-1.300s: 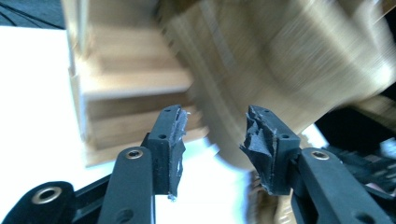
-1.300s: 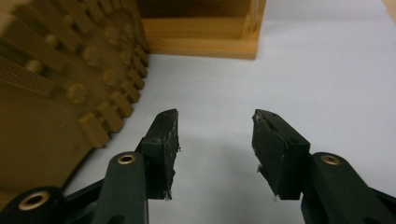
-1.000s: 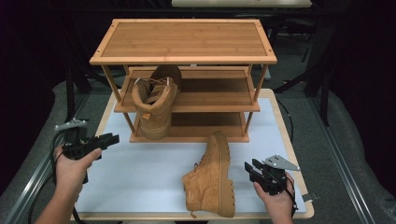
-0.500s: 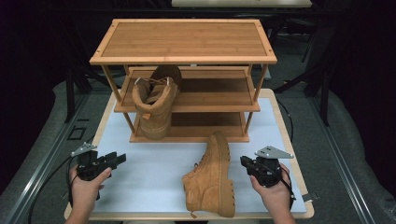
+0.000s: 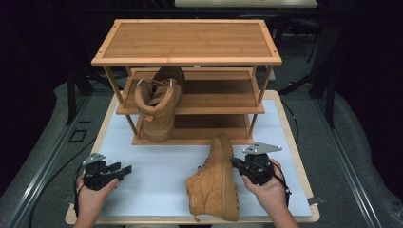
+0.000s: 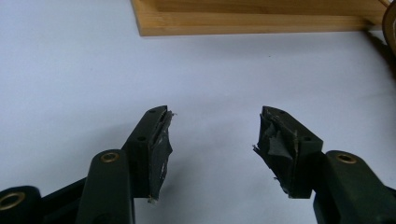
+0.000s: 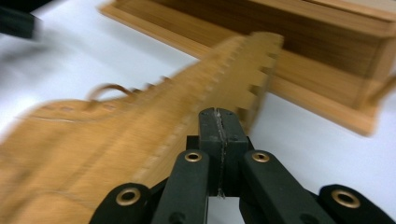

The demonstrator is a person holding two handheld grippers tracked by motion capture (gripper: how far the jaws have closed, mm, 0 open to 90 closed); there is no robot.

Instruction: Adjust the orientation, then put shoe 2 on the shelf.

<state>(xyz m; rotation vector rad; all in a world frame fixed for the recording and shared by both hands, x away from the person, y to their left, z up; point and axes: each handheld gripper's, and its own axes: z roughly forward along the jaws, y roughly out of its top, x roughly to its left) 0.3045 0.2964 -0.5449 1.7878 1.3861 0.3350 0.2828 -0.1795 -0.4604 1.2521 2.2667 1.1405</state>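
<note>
Lower right of the high view: right claw (image 5: 236,163) pressed together, empty, beside the lying boot (image 5: 214,183); left claw (image 5: 124,170), lower left, just opened, nothing between. Approach step, likely; next needs reopening at the boot's shaft for the rack (image 5: 185,59).

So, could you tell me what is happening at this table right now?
A person is putting a pair of tan boots onto a wooden shoe rack. One boot stands on the rack's lowest shelf. The other boot lies on its side on the white mat. The right gripper, jaws shut and empty, is beside its upper. The left gripper rests open on the mat.
</note>
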